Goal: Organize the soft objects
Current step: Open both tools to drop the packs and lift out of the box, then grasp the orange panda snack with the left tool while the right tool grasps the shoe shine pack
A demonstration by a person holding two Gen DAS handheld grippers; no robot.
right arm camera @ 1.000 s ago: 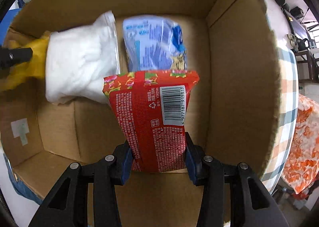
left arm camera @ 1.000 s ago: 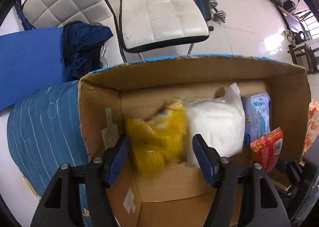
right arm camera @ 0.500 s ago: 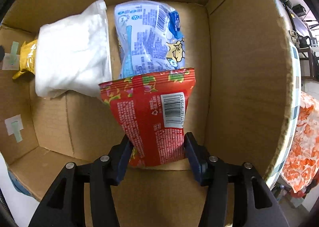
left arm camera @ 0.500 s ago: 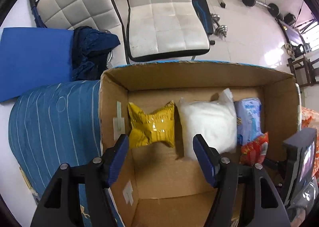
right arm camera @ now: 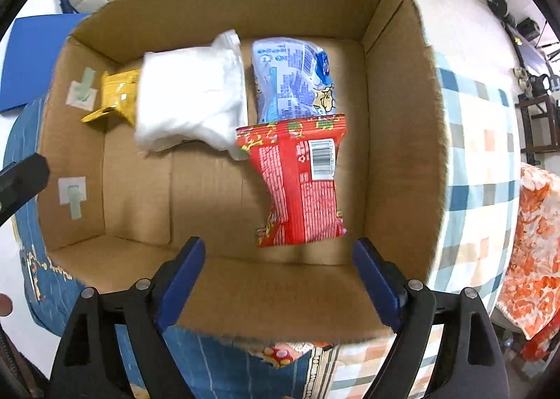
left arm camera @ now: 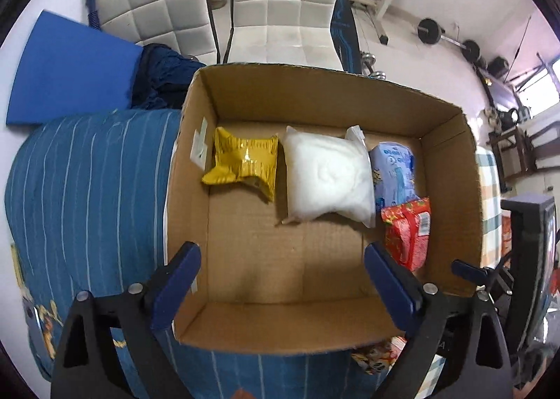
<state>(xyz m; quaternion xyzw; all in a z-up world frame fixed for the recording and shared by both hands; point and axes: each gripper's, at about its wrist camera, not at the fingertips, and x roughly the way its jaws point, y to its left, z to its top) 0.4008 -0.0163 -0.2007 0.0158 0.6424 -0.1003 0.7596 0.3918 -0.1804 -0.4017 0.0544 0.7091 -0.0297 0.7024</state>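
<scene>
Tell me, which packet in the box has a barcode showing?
The red packet. It lies nearest the right gripper, barcode up. The yellow, white and blue ones sit in a row behind.

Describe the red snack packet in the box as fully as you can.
The red snack packet is a glossy crinkled foil pouch with white small print, a barcode label and a colourful patterned top seam. It lies flat, back side up, on the cardboard box floor near the right wall. Its top edge overlaps the pale blue packet and touches the white bag. No jaws hold it.
</scene>
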